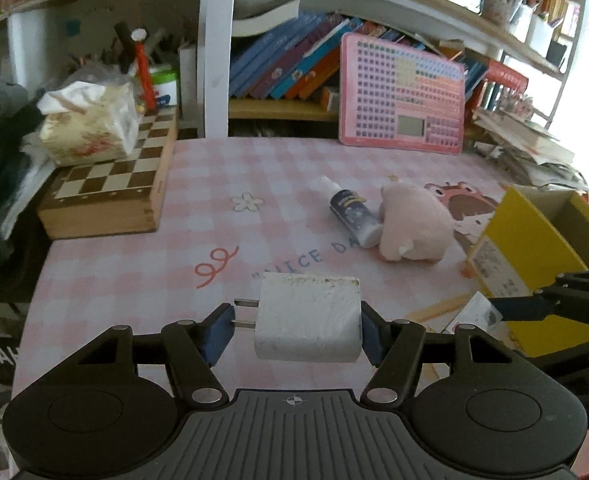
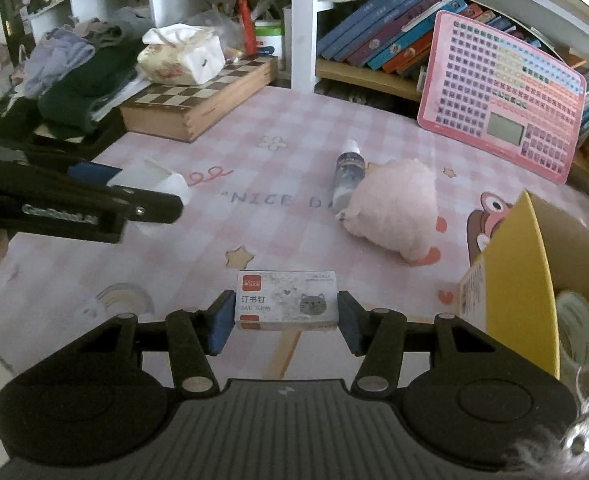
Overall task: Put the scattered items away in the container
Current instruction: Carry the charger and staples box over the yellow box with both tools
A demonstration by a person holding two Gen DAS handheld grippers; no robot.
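1. The left hand-held gripper (image 1: 296,330) pinches a white charger plug (image 1: 308,318) above the worktop (image 1: 134,272); one pad presses only on the prongs, so the plug may twist out.
2. The right hand-held gripper (image 2: 284,320) pinches a staple box (image 2: 286,300); the yellow cardboard box (image 2: 510,288) stands just to the right, and its wall may catch the load.
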